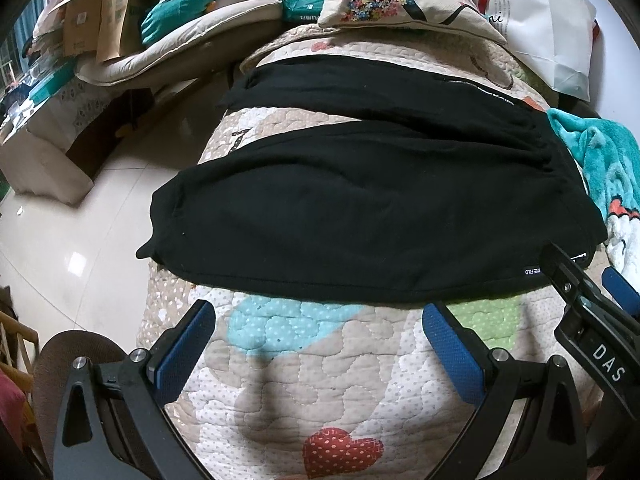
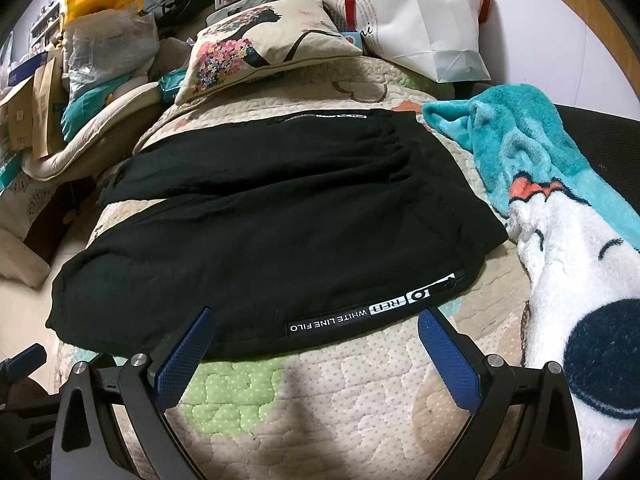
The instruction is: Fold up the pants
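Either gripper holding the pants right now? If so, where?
Nothing held. Left gripper and right gripper are both open, at the near edge of the pants.

left gripper [image 1: 318, 334] fingers spread, right gripper [image 2: 316, 338] likewise

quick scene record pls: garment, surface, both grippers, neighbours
garment: black pants, spread flat, both legs pointing left, white lettering along near edge
surface: patchwork quilt
left gripper: open, over bare quilt just short of the pants' near edge
right gripper: open, fingers at the near edge by the lettering, nothing gripped
neighbours: teal blanket right of the pants; floral pillow and white bag beyond them
fold status: not started
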### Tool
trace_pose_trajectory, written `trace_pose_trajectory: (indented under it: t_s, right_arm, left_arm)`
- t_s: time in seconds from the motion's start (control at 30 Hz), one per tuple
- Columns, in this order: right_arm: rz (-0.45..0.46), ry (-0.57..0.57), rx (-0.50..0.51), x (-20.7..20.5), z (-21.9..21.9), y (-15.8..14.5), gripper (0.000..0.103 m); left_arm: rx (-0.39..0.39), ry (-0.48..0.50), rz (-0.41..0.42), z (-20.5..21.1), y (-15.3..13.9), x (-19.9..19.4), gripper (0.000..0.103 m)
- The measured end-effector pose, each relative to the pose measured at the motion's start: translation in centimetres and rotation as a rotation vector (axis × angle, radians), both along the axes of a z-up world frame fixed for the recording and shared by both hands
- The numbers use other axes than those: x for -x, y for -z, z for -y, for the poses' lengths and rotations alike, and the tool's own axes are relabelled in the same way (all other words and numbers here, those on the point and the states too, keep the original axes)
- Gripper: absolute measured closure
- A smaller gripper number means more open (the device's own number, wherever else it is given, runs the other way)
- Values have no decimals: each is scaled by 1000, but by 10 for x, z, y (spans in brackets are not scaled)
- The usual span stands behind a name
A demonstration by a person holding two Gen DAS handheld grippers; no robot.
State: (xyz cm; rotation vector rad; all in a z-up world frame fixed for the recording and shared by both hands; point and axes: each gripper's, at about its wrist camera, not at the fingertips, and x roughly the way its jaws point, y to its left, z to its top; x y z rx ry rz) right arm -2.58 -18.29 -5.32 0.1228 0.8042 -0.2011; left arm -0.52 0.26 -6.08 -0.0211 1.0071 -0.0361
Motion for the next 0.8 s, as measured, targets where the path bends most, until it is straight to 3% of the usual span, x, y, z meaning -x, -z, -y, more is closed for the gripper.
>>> trace_pose_trajectory:
  t_s: [0.8]
  right_arm:
    - [-5,0,4,1,-2,3,0]
  left_arm:
    - [-17,2,27,-1,1,1,0]
